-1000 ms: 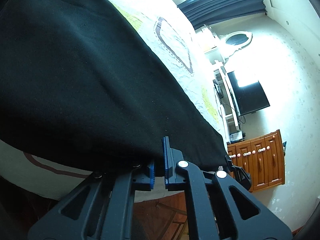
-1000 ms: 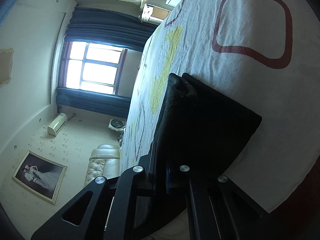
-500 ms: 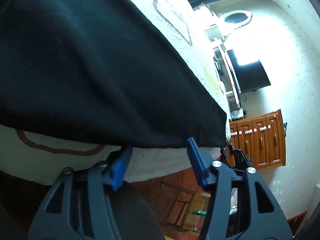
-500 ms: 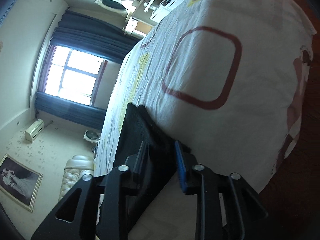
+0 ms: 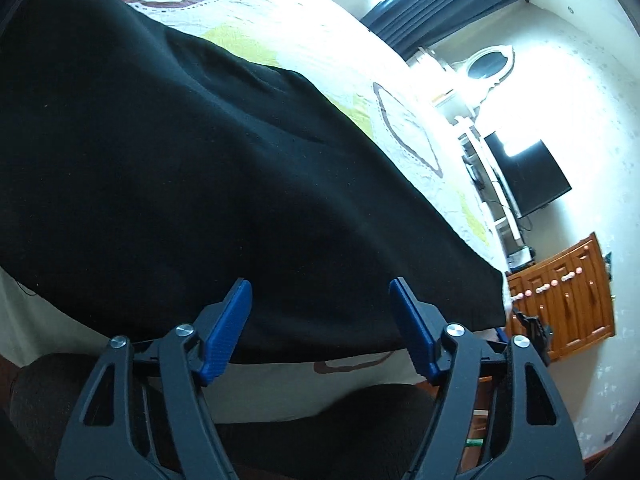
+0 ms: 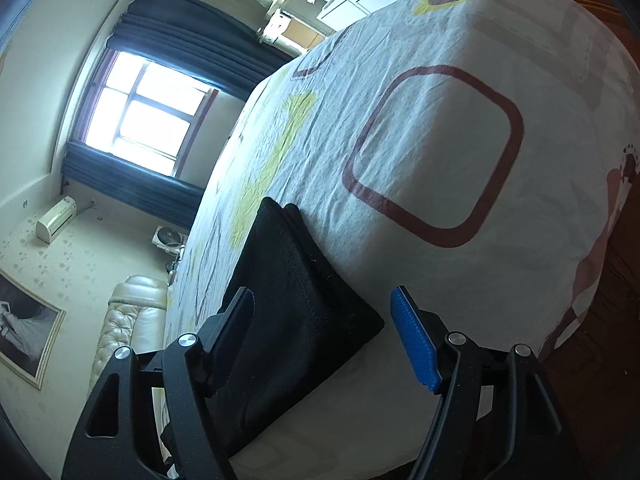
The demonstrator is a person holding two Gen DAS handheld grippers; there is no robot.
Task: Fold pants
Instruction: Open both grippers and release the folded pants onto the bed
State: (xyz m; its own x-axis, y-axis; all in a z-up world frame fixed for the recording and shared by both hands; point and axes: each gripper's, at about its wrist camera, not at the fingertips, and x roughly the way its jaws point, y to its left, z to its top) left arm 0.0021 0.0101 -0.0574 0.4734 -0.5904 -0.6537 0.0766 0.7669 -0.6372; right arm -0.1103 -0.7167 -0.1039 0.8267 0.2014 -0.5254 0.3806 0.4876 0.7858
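Observation:
Black pants point(image 5: 192, 184) lie folded flat on a bed with a white patterned sheet point(image 5: 280, 28). In the left wrist view my left gripper point(image 5: 320, 312) stands open just in front of the pants' near edge, its blue pads point(image 5: 228, 332) apart and free of the cloth. In the right wrist view one folded end of the pants point(image 6: 296, 296) lies on the sheet point(image 6: 440, 152) near the bed's edge. My right gripper point(image 6: 324, 324) has its jaws opening; the pants' corner lies between them, and the blue pad point(image 6: 414, 340) stands clear of it.
A window with dark curtains point(image 6: 140, 112), a cream leather sofa point(image 6: 128, 320) and a framed picture point(image 6: 24, 328) line the far wall. A wooden cabinet point(image 5: 568, 292), a wall television point(image 5: 528, 176) and a white dressing table with an oval mirror point(image 5: 488, 68) stand past the bed. Dark wood floor point(image 6: 600, 360) lies beside the bed.
Both grippers were shut on the pants' edge a second ago; both have let go and opened. The left gripper has shifted sideways along the near edge; the right has drawn back a little.

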